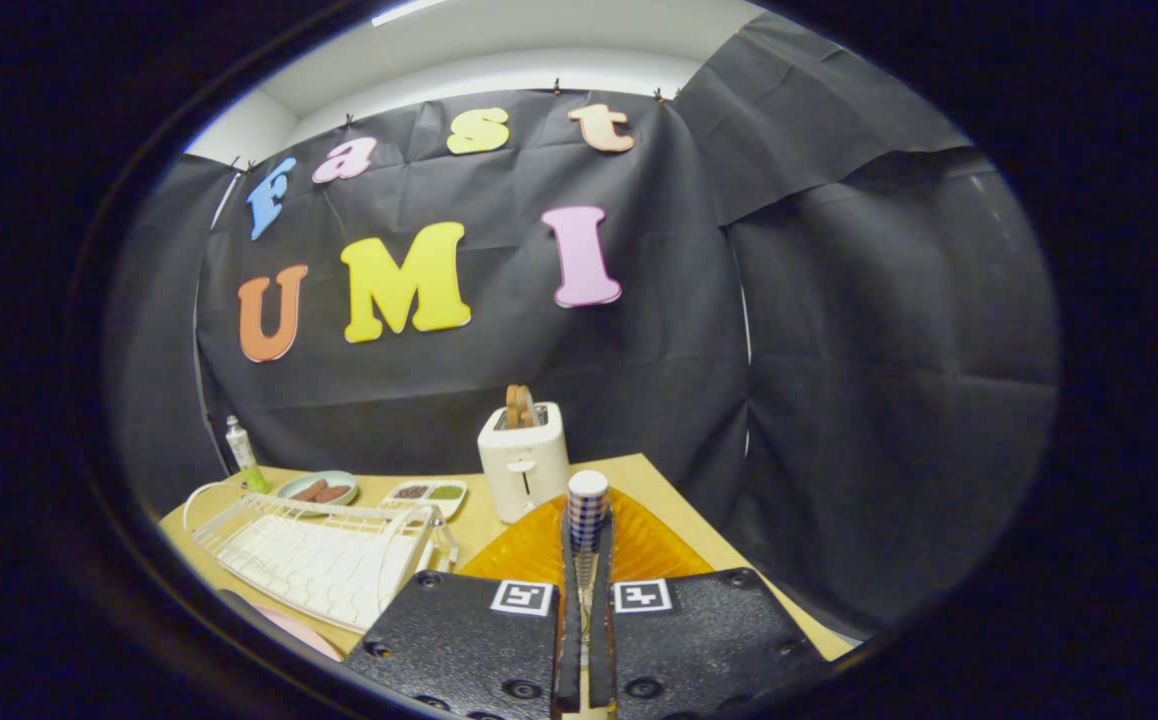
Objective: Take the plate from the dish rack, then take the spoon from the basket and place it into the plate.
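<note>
A tan wooden table (pixel 659 480) stands against the booth's black cloth wall. On it lie a white wire dish rack (pixel 314 555), a white toaster (pixel 524 465) with slices of bread standing in its slots, a small round plate (pixel 319 488) bearing brown pieces, a white divided tray (pixel 426 493), an upright tube (pixel 242 452) near the far corner, and an orange ribbed plate (pixel 639 548) beside the rack. The jaws stand nearly together over the orange plate, a checked cup (pixel 587 505) just ahead of them.

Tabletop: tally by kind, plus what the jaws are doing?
Dish rack: 1
Toaster: 1
Basket: 1
Spoon: 1
Plate of food: 1
Tray: 1
Tube: 1
Total: 7
Gripper jaws are shut on the spoon handle, over the basket.
</note>
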A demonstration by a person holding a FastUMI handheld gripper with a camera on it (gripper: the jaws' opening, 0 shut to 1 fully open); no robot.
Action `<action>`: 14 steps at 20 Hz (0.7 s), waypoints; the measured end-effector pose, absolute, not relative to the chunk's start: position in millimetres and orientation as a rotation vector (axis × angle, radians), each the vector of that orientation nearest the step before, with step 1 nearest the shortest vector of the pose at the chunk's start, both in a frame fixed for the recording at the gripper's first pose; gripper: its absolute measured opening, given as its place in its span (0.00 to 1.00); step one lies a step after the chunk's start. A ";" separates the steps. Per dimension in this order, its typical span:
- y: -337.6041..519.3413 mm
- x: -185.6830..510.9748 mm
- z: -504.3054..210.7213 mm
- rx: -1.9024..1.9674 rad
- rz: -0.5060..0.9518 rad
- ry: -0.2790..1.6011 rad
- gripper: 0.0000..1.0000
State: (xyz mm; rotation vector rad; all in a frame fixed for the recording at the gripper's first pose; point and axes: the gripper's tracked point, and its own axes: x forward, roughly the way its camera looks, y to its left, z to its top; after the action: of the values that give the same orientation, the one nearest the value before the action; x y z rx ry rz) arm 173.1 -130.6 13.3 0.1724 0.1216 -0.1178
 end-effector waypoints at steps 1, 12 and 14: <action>-126.6 165.4 30.2 0.170 -0.130 0.087 0.09; 29.0 70.9 55.9 0.233 0.038 0.059 0.09; 59.8 60.7 39.3 0.245 0.077 0.082 0.09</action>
State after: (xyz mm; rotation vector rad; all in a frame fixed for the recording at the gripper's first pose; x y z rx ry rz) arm 60.7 59.8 39.3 0.2449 0.0816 0.0774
